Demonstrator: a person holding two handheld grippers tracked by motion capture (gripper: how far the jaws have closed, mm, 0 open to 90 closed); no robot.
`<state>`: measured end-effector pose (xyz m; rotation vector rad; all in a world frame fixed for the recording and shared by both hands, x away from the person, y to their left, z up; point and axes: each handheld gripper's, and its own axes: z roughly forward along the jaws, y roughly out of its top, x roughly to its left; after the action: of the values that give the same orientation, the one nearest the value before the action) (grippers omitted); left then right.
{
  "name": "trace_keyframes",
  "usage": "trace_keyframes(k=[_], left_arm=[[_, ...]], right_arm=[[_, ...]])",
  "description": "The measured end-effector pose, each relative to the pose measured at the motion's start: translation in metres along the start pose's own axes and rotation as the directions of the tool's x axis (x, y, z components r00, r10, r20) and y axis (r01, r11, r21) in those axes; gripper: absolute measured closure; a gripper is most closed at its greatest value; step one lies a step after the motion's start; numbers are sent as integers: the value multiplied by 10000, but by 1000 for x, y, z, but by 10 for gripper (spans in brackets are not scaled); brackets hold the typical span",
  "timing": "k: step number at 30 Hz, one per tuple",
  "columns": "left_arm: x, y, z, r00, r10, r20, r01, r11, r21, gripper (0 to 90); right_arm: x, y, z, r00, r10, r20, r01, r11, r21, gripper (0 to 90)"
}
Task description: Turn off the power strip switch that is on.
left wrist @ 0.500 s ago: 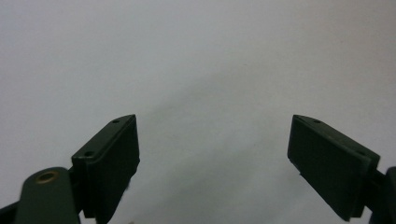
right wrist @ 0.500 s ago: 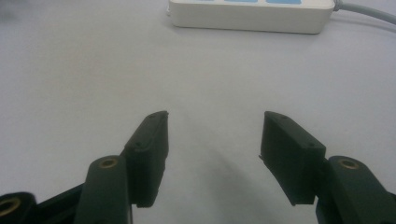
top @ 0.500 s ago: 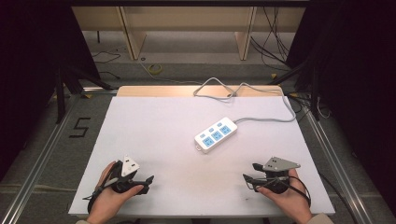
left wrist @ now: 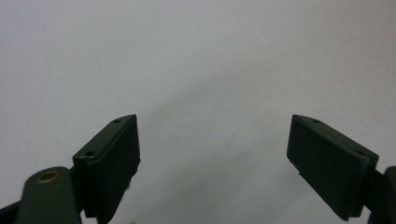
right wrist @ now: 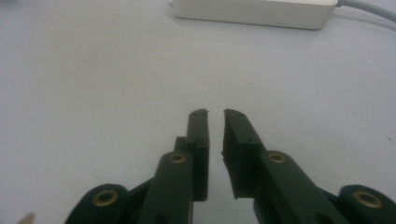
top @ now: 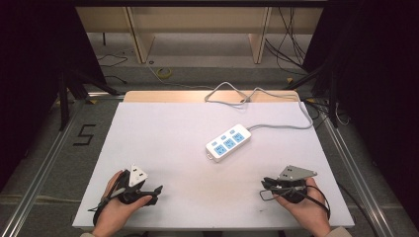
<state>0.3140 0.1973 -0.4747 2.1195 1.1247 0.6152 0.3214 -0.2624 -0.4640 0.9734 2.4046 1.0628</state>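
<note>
A white power strip (top: 228, 143) with blue sockets lies slantwise near the middle of the white table (top: 168, 123); its grey cable (top: 279, 127) runs off to the far edge. My left gripper (top: 154, 194) rests at the near left, pointing right, and its jaws stand wide apart over bare tabletop (left wrist: 214, 120). At the near right my right gripper (top: 264, 185) points left toward the middle. Its jaws (right wrist: 215, 113) are nearly together with a thin slit and nothing between them. The power strip (right wrist: 254, 11) shows beyond them, well clear of the tips.
A person's hands hold both grippers at the table's near edge. A wooden strip (top: 163, 96) borders the far side of the table, where the cable loops (top: 232, 95). Metal rails (top: 42, 163) run along the floor on both sides.
</note>
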Motion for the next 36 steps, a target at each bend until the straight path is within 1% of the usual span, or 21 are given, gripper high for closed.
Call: trace_keyframes(k=[2, 3, 4, 13, 19, 26, 33, 36], left_arm=[[0, 0, 0, 10000, 20, 0, -20, 10000, 17, 172], [0, 0, 0, 10000, 33, -2, -33, 10000, 21, 172], [0, 0, 0, 10000, -9, -8, 9, 10000, 8, 172], [1, 1, 1, 10000, 14, -58, -14, 10000, -36, 174], [2, 1, 1, 9999, 42, -104, -43, 10000, -21, 175], [3, 1, 1, 9998, 86, -166, -85, 10000, 10, 177], [3, 2, 2, 9999, 0, -170, -1, 10000, -52, 180], [2, 2, 2, 9999, 8, -163, -9, 10000, -73, 181]], right_arm=[[0, 1, 0, 9999, -121, 73, 120, 9999, 58, 885], [0, 1, 0, 9999, -121, 73, 120, 9999, 58, 885], [0, 2, 0, 9997, -230, 98, 229, 9996, 155, 900], [1, 6, 2, 9998, -191, 74, 187, 9984, 541, 900], [0, 9, 2, 9999, -135, 25, 134, 9979, 629, 900], [-1, 17, 5, 9999, -108, -68, 113, 9971, 753, 900], [-1, 23, 8, 9999, -54, -123, 65, 9961, 876, 900], [0, 26, 10, 9998, 18, -182, 0, 9947, 1031, 900]])
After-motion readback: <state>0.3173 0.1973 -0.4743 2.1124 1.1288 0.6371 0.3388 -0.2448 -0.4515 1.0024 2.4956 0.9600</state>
